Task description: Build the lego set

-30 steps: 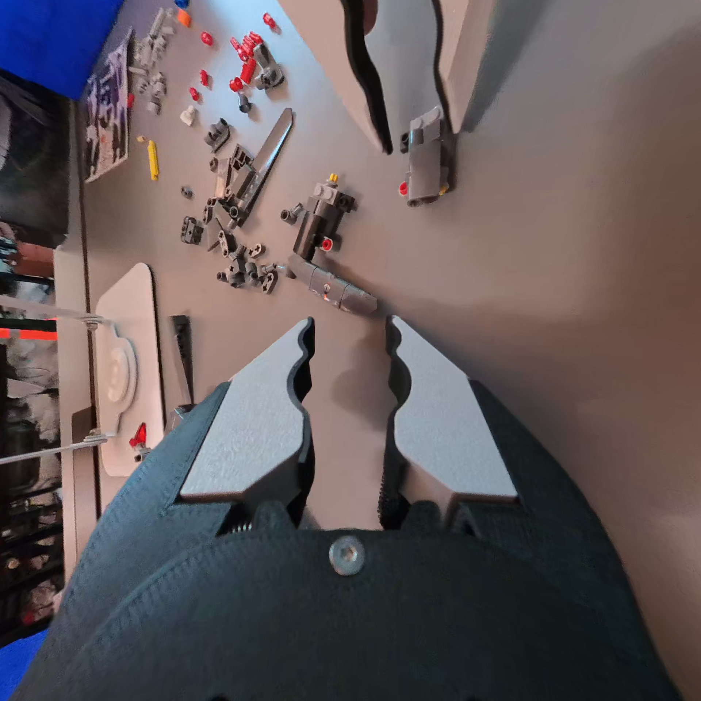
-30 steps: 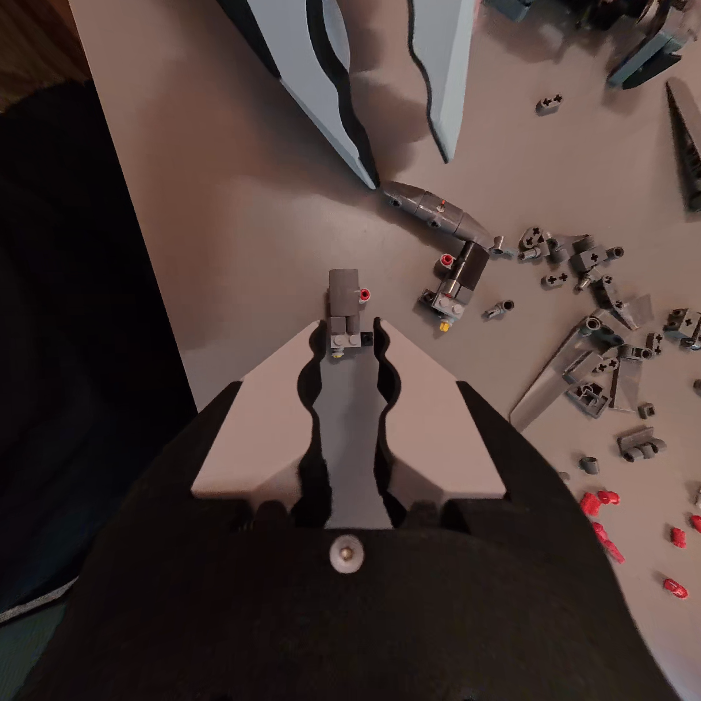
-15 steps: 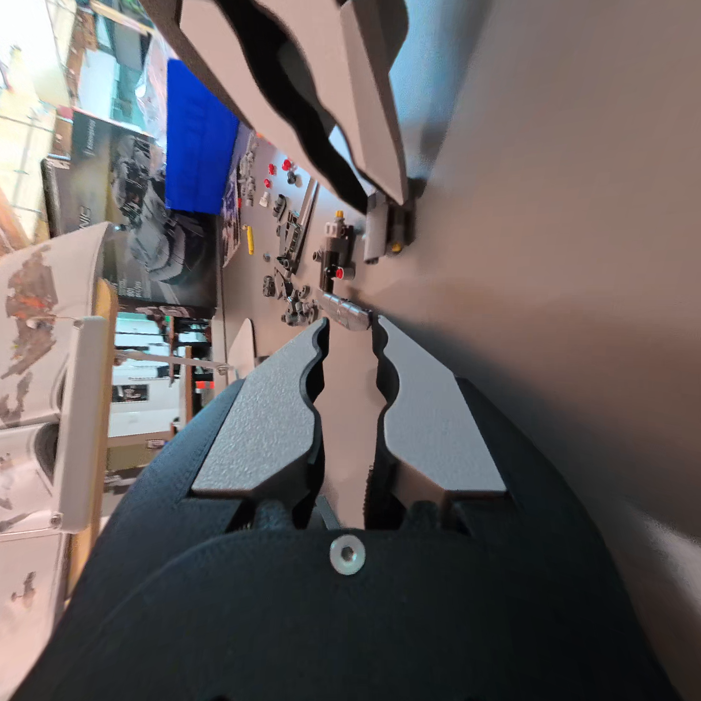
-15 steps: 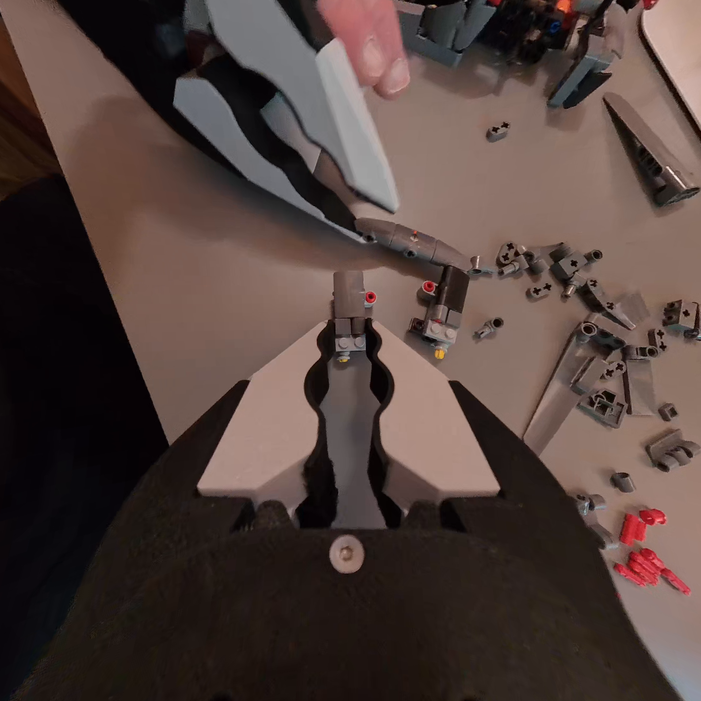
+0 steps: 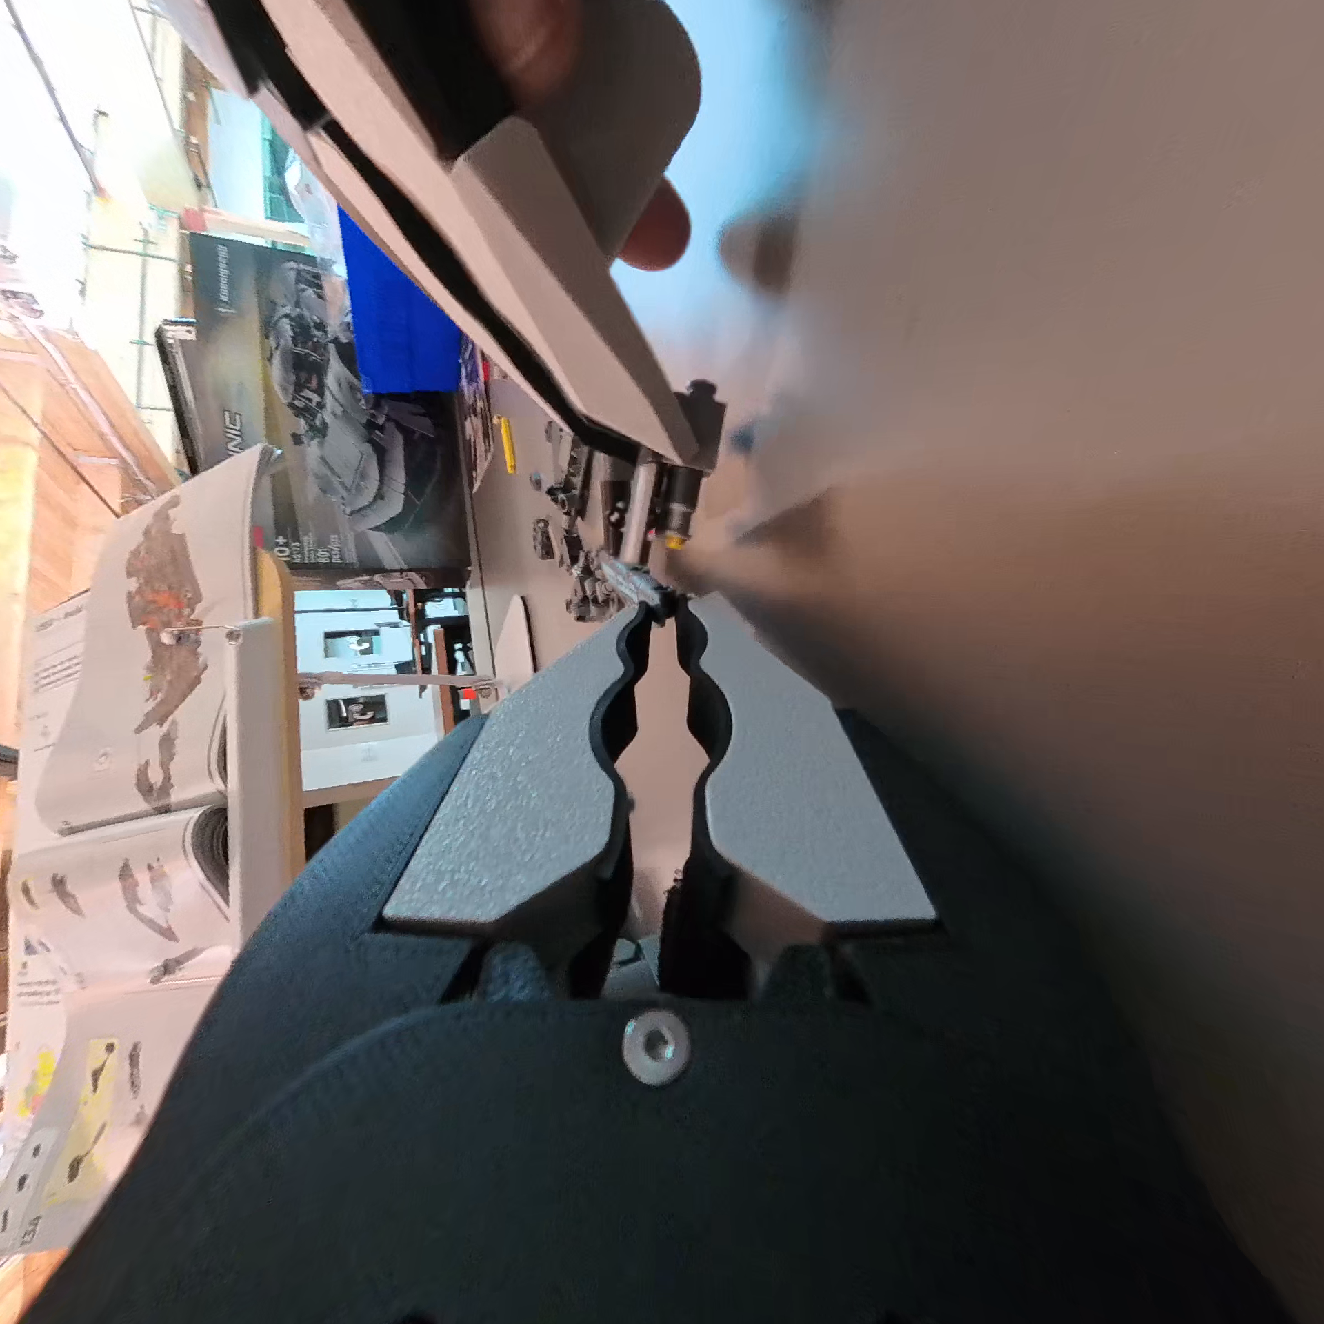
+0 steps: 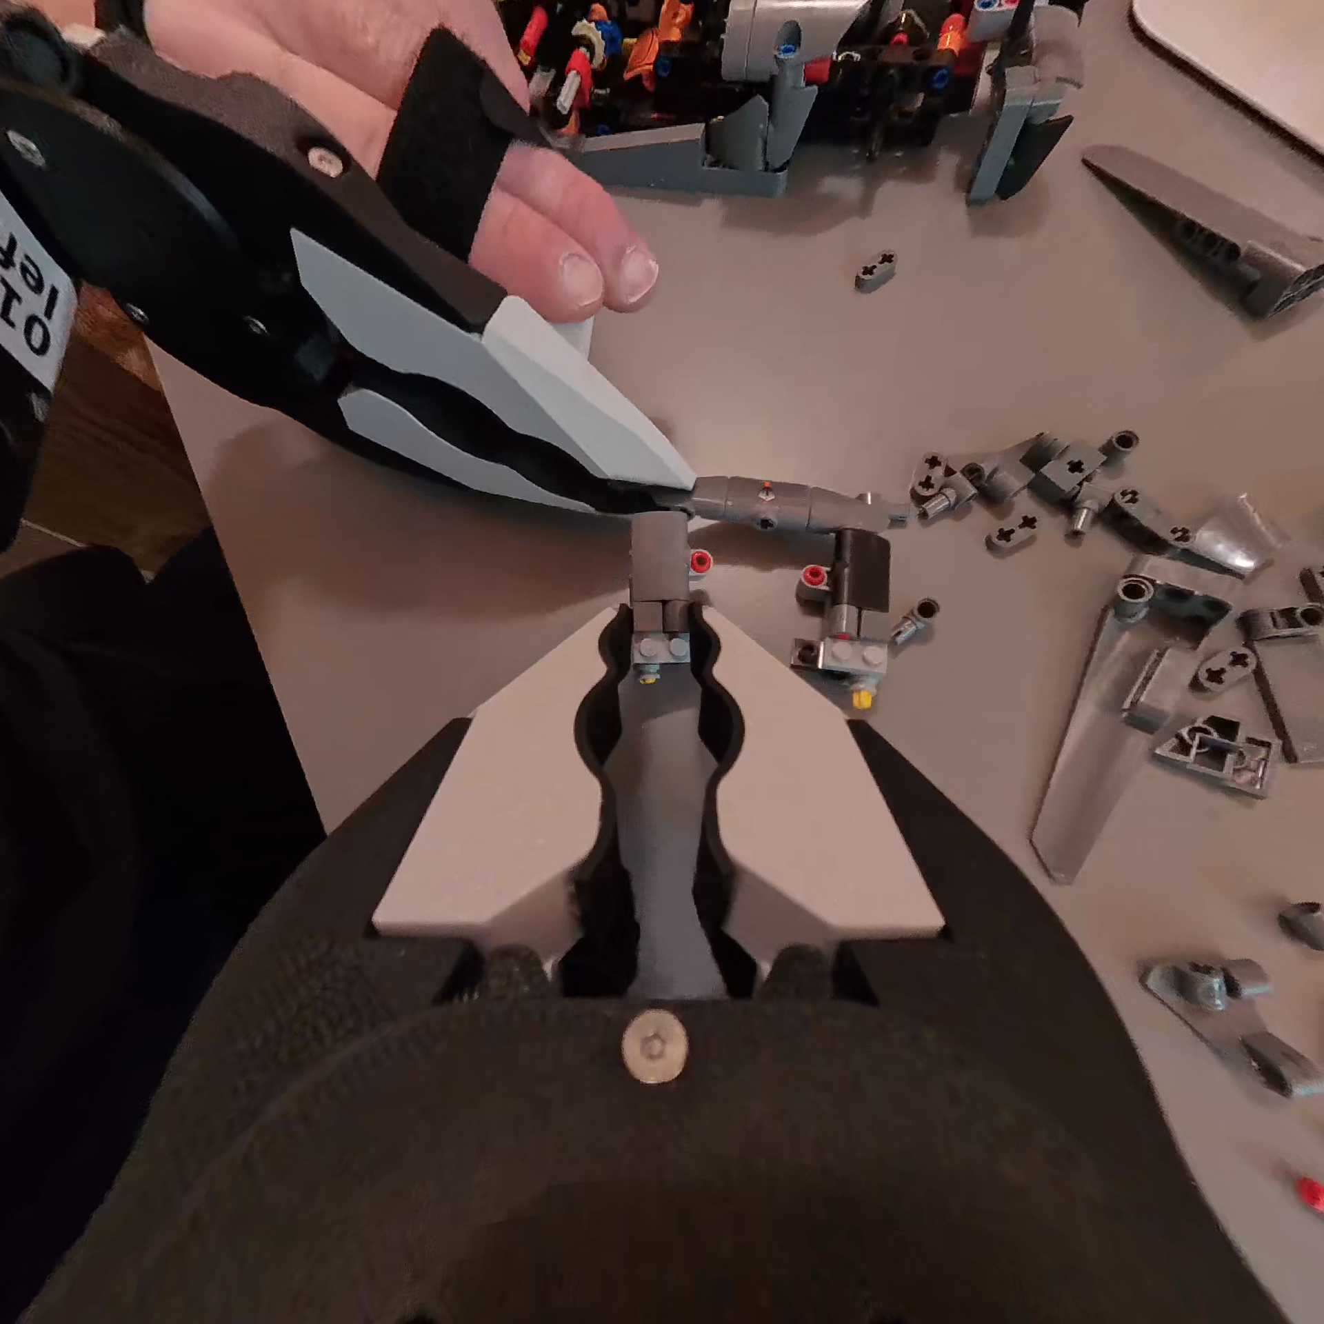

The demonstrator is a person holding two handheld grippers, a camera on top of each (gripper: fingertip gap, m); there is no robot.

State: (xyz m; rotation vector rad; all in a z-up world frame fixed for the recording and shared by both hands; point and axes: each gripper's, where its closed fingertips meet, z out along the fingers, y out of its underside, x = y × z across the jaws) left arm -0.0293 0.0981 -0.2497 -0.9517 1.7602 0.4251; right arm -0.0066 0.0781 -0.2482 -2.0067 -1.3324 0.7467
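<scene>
- Right wrist view is showing the right gripper (image 6: 660,630) nearest the camera, its two jaws standing a narrow way apart and pressing on either side of a small dark grey brick assembly (image 6: 659,573); the grip falls at the light grey studded end, so the dark block with its red pin is sticking out free beyond the fingertips.
- Just beyond that block, the left gripper (image 6: 663,494) is coming in from the left, held by a hand (image 6: 401,107), with its tips nearly together and pinching the near end of a long grey jointed rod (image 6: 781,501); the pinch at the very end is leaving the rest of the rod bare, reaching to the right over the table (image 6: 752,344).
- Beside the right gripper, a second brick assembly (image 6: 852,609) of the same kind is lying loose on the table, touching neither tool.
- Farther right, loose grey pieces (image 6: 1075,487) are lying scattered, well apart from both grippers.
- Farthest back, a part-built model (image 6: 788,93) with many-coloured pins is standing at the table's far side.
- Left wrist view is looking low along the table, blurred; the rod's end is showing between its own fingertips.
</scene>
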